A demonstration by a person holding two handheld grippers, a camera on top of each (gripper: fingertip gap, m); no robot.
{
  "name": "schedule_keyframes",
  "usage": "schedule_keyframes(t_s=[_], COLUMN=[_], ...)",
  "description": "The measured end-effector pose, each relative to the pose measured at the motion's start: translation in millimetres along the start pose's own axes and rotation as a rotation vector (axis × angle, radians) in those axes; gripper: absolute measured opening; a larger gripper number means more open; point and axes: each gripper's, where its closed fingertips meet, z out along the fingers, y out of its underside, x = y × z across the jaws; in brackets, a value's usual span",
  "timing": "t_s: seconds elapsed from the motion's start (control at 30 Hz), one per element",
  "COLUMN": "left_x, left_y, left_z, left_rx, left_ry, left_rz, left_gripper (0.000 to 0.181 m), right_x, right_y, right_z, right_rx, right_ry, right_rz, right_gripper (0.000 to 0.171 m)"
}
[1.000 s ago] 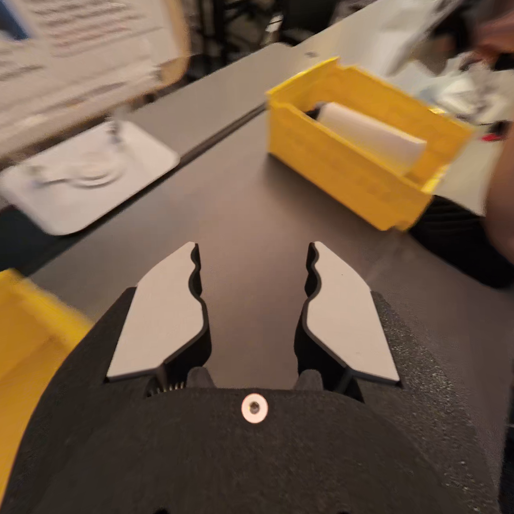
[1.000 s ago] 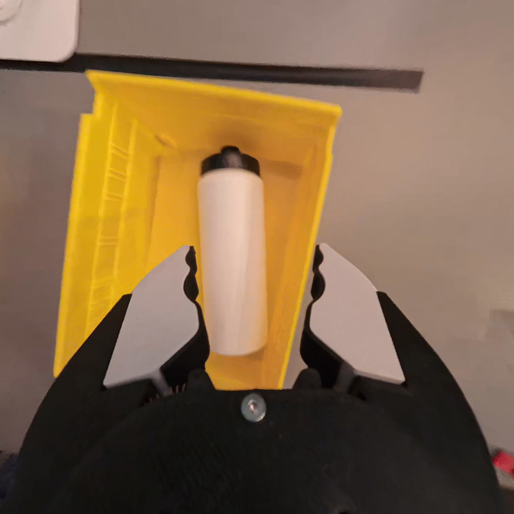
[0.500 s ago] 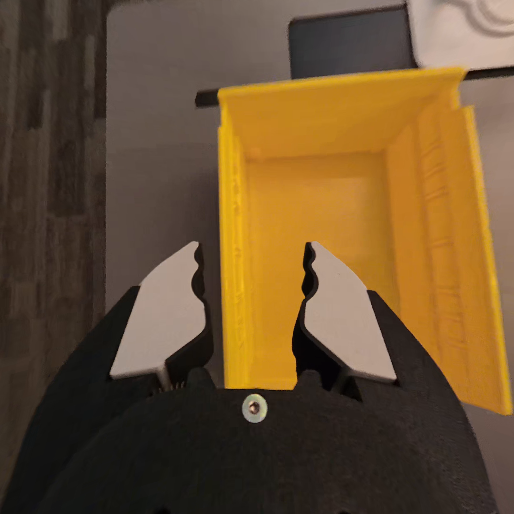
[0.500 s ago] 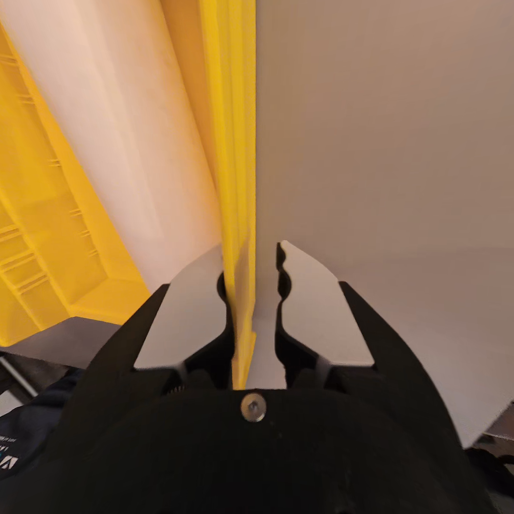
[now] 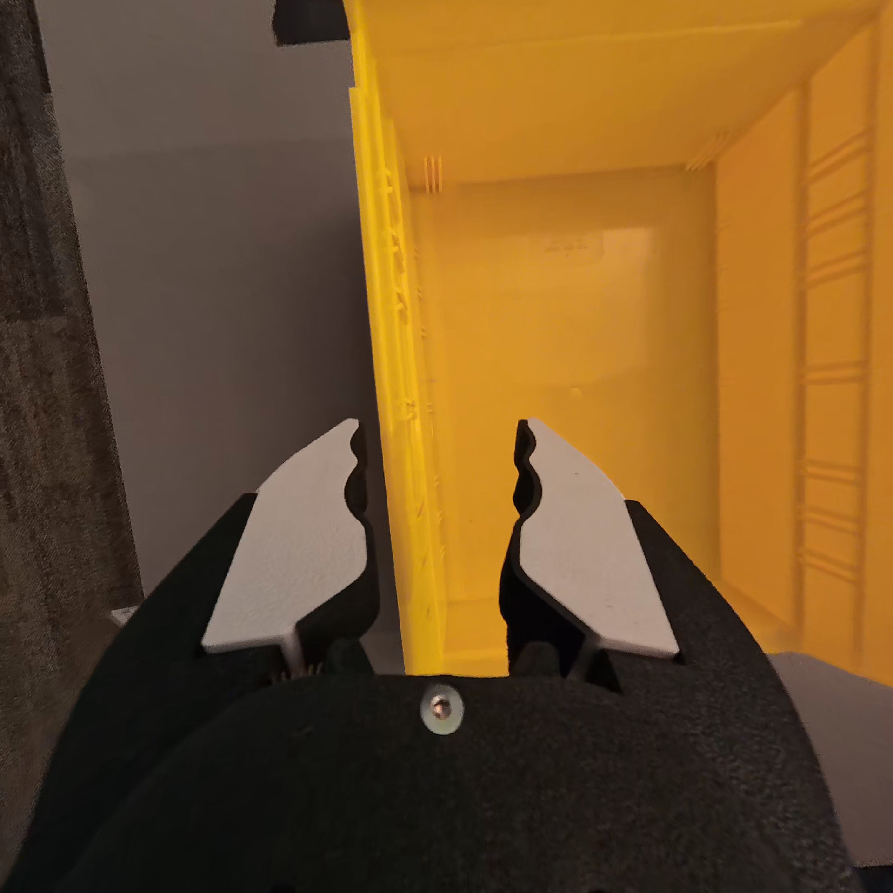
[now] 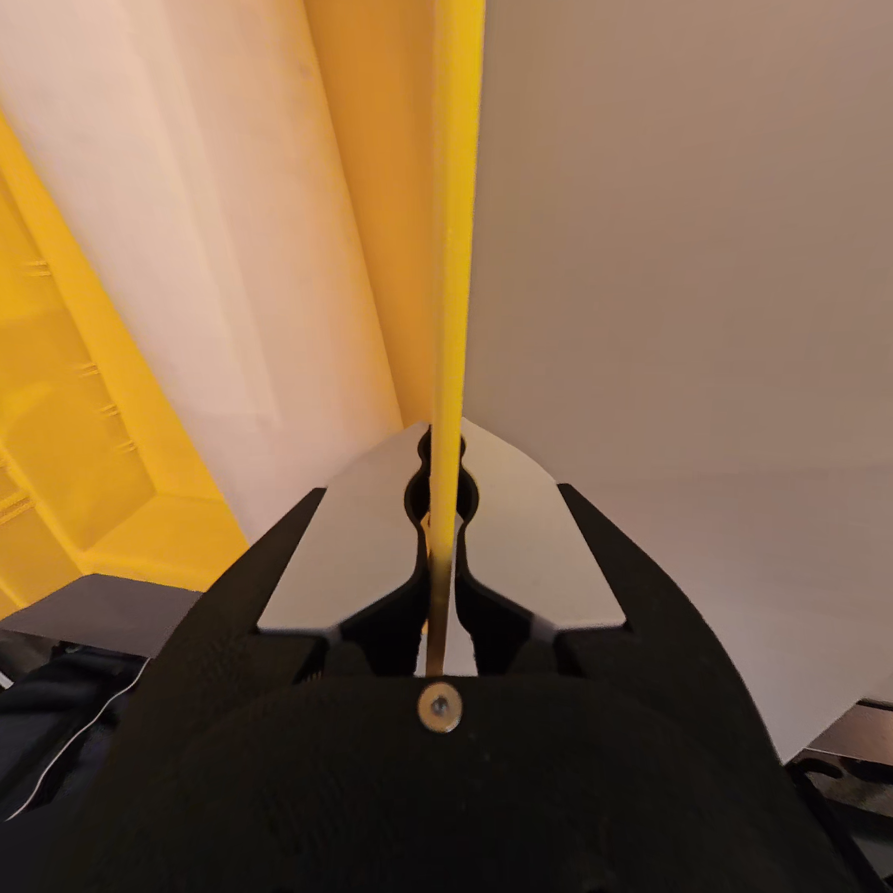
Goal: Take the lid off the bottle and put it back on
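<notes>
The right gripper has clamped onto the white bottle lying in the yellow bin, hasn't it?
Not quite. The right wrist view shows the right gripper clamped onto the yellow bin itself, on its thin side wall. The white bottle lies inside, beside that wall, ungripped.

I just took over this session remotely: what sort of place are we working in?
Probably an office or lab workbench. A plain grey table carries yellow plastic storage bins, and dark carpet shows past the table edge. The right gripper clamps one bin's wall.

No writing can be read; faint moulded marks on the yellow bin's floor (image 5: pixel 570 251) stay illegible.
</notes>
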Motion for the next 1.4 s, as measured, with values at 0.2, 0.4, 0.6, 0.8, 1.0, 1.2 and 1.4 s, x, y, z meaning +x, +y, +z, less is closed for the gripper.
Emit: schedule_keyframes(t_s=[0.2, 0.4, 0.6, 0.8, 1.0, 1.2, 1.4], left_x=[0, -7, -9, -15, -11, 34, 88], left_y=[3, 14, 19, 32, 47, 44, 37], left_z=[-3, -3, 7, 19, 28, 31, 37], left_rx=[-0.010, -0.029, -0.060, -0.147, -0.262, -0.322, -0.377], left_ry=[0.016, 0.062, 0.092, 0.066, 0.038, 0.092, 0.032], left_rz=[0.003, -0.062, -0.093, -0.094, -0.025, 0.091, 0.194], left_gripper=[0.053, 0.056, 0.061, 0.039, 0.005, 0.005, 0.012], right_x=[1, 2, 0, -5, -20, -57, -98], right_y=[-1, -1, -2, -4, -11, -20, -22], right_z=[0, 0, 1, 2, 5, 12, 19], right_rx=[-0.003, -0.017, -0.027, -0.040, -0.057, -0.093, -0.136], right_ry=[-0.001, 0.006, 0.018, 0.013, 0.014, 0.015, 0.032], right_rz=[0.012, 0.021, 0.011, -0.011, -0.008, -0.086, -0.168], right_gripper=[0.005, 0.004, 0.005, 0.005, 0.005, 0.005, 0.006])
